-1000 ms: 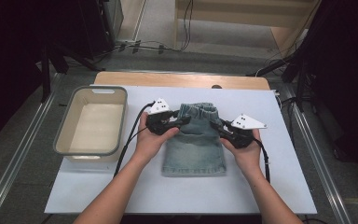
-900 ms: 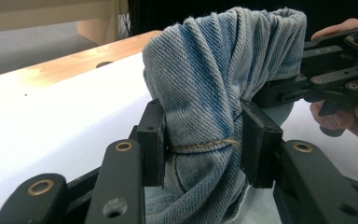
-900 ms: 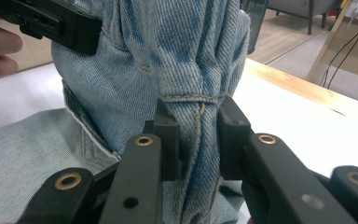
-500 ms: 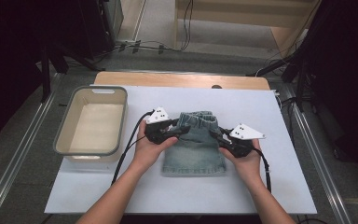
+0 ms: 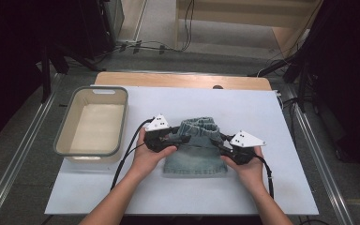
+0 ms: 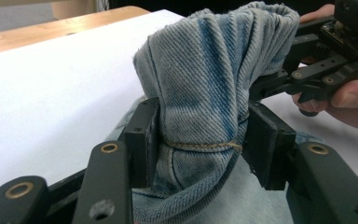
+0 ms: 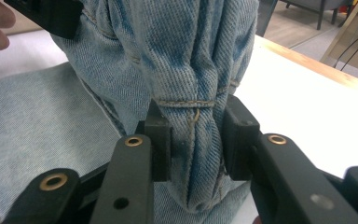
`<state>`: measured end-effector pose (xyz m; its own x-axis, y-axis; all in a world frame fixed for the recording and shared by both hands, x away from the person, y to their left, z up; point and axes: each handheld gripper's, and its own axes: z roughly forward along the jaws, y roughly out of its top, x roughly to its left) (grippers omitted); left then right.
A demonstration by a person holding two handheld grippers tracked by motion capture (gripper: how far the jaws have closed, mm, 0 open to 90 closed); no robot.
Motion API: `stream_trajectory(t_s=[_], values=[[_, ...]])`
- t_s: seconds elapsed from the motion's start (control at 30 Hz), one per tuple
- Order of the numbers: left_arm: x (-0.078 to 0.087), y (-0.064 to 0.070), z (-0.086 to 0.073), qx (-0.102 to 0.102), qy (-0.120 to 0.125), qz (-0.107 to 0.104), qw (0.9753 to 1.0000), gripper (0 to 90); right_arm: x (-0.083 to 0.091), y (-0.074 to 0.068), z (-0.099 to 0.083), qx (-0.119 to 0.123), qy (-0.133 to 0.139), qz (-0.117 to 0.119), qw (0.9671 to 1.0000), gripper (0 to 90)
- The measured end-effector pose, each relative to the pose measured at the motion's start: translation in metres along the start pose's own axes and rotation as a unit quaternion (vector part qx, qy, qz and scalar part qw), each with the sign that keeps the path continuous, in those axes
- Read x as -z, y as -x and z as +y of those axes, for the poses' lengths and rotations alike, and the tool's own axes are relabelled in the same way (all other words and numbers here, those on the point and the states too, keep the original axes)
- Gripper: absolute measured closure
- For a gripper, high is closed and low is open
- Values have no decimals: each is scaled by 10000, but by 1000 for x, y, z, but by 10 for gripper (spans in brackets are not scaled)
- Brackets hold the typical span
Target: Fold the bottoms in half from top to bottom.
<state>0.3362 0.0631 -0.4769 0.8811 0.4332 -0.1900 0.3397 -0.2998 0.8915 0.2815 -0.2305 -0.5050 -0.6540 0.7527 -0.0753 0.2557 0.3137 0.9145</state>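
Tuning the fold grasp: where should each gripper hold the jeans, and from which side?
By the two side edges of the lifted fold of the jeans: left gripper from the left, right gripper from the right. The bunched denim there fits between the jaws, at a stitched seam.

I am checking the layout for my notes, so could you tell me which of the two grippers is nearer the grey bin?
The left gripper, clamped on the jeans, is nearer the grey bin; the right gripper grips their far side.

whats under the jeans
The jeans lie folded on the white board, with their far edge lifted by the left gripper and right gripper. Whatever lies beneath the flat part is covered by denim.
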Motion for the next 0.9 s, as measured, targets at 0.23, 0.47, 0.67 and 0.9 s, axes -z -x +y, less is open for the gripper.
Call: stream_trajectory(t_s=[0.23,0.47,0.67,0.9], values=[[2,2,-8,54,-166,-177,9997,444,5,-4,-6,-99,-186,178,9996,558],[4,9,-16,15,-373,-293,9989,395,11,-5,-9,-162,-371,307,9987,468],[4,18,-21,-98,-554,-275,9980,301,16,-5,-16,-242,-614,351,9972,375],[9,22,-29,46,-500,-232,9985,176,18,-6,-18,-180,-810,201,9964,302]])
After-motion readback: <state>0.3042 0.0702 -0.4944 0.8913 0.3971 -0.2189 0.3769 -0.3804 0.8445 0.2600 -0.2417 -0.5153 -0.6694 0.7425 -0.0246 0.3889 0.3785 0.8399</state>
